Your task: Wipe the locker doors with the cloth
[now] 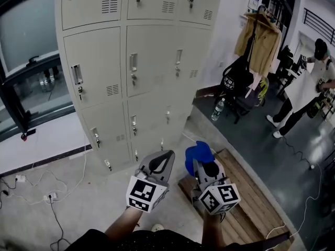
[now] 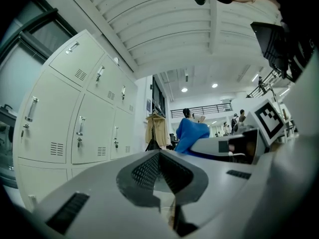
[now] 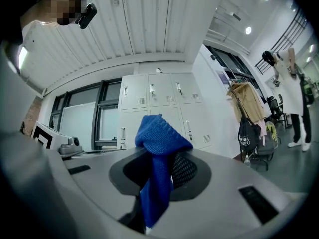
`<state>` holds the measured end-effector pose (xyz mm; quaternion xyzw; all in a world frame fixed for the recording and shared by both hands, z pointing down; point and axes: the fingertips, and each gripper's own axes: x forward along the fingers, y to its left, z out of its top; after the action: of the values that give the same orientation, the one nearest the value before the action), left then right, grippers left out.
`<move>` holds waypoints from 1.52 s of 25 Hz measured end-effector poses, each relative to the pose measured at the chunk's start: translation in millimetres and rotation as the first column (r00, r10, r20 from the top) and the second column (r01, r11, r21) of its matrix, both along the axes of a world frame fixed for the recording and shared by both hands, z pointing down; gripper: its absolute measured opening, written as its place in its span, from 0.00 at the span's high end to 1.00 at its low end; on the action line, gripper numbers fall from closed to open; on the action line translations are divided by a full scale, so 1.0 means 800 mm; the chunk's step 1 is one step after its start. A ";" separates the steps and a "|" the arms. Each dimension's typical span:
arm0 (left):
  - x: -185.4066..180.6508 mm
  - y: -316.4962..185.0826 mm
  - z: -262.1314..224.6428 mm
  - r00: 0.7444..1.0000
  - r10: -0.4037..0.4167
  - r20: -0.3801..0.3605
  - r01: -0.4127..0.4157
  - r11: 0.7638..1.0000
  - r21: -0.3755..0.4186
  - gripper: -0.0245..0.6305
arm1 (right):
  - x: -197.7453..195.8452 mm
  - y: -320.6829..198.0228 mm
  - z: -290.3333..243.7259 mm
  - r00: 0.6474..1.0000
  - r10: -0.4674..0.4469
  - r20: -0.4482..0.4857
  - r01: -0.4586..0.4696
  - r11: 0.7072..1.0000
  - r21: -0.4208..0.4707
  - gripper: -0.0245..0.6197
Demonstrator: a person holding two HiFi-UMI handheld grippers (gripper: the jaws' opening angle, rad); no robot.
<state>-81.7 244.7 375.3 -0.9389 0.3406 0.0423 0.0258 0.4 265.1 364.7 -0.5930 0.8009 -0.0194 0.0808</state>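
A bank of pale grey lockers [image 1: 131, 61] stands ahead, its doors closed, each with a handle and vent. My right gripper [image 1: 198, 165] is shut on a blue cloth [image 1: 199, 152] that bunches up above the jaws. In the right gripper view the blue cloth [image 3: 159, 153] hangs out of my right gripper [image 3: 160, 171], with the lockers [image 3: 159, 103] beyond. My left gripper [image 1: 165, 159] is held beside it, shut and empty, well short of the lockers. In the left gripper view my left gripper [image 2: 159, 157] shows closed jaws, the lockers [image 2: 75, 118] at left and the cloth [image 2: 192, 133] at right.
A tan coat [image 1: 259, 41] and black bag [image 1: 238, 77] hang on a rack right of the lockers, with a bottle [image 1: 217, 109] on the floor. A wooden pallet [image 1: 251, 197] lies below my grippers. Cables [image 1: 52, 197] trail at left. A person [image 1: 309, 88] stands far right.
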 end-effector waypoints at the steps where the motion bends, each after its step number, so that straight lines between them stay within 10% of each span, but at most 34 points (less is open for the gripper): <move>1: 0.010 -0.007 0.004 1.000 -0.001 0.001 0.001 1.000 -0.004 0.95 | 0.009 -0.008 0.003 1.000 -0.004 0.008 0.004 1.000 -0.005 0.84; 28: 0.097 -0.259 0.038 0.999 -0.040 0.028 0.042 0.997 -0.072 0.95 | 0.105 -0.247 0.050 0.976 -0.028 0.218 0.051 0.993 -0.104 0.84; 38: 0.121 -0.462 -0.068 0.999 0.030 -0.018 -0.029 0.999 0.031 0.95 | 0.085 -0.444 -0.053 0.946 -0.287 0.151 0.302 0.950 -0.081 0.84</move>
<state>15.2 -125.3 320.6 -0.9429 0.3263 0.0563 0.0363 68.4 -90.1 322.5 -0.4672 0.8710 -0.1131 0.1012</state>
